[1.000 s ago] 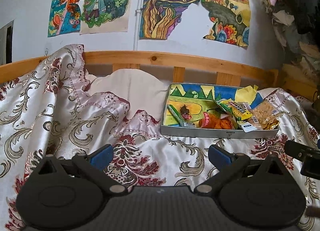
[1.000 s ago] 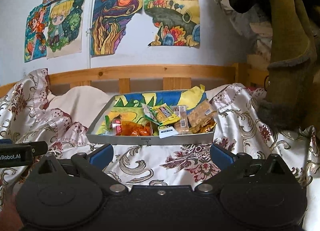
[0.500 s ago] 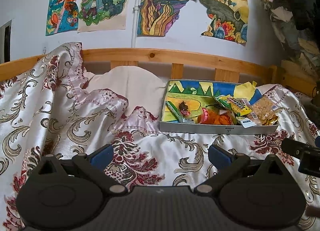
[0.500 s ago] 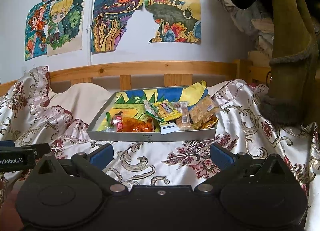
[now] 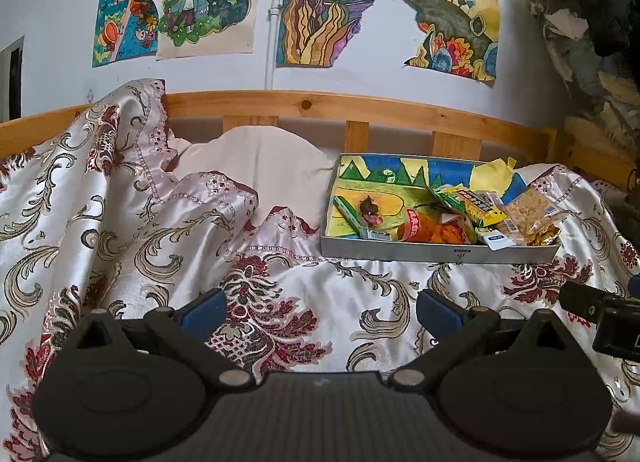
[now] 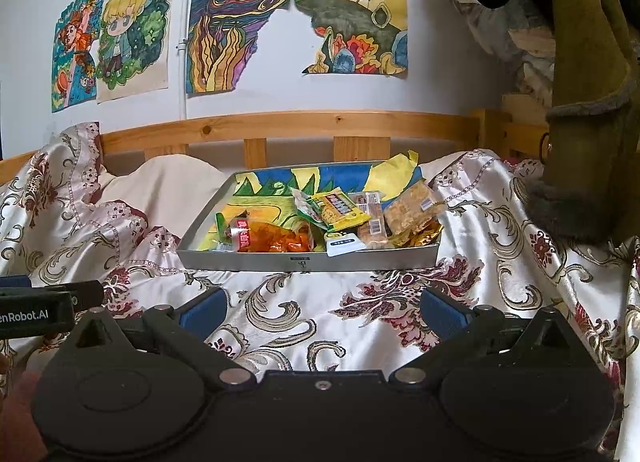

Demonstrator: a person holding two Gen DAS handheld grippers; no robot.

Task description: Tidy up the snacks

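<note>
— Comparing with a second ago: what is changing for you?

— Very little. You are holding both claws low over the bedspread [image 6: 304, 302]. The tray [image 6: 308, 262] is sitting slightly higher in both views than it was, so you are dipping or dropping a touch rather than closing in. Your left claw [image 5: 318, 308] is staying spread apart with nothing between its fingers, and your right claw [image 6: 322, 310] is doing the same. No packet is shifting inside the tray.

— And what is that meaning for the job?

— The snacks are all lying in the tray, straight ahead of your right claw and ahead and to the right of your left one. Most are crowding the tray's right half: the orange pack [image 6: 280, 240], the yellow packet [image 6: 340, 209] and the cracker pack [image 6: 412, 209]. A green stick [image 5: 348, 213] is lying alone on the tray's left half. That is fitting a heap waiting to be sorted, or snacks already gathered in. I am not able to tell you which.

— What are you missing?

— The tray's front wall is hiding the lower edges of the packs, and they are overlapping, so I am not getting a count. A small dark thing [image 5: 370, 207] beside the green stick is too small to name. The labels are blurring. Each claw is showing only as a cut-off tip at the edge of the other's view.
</note>
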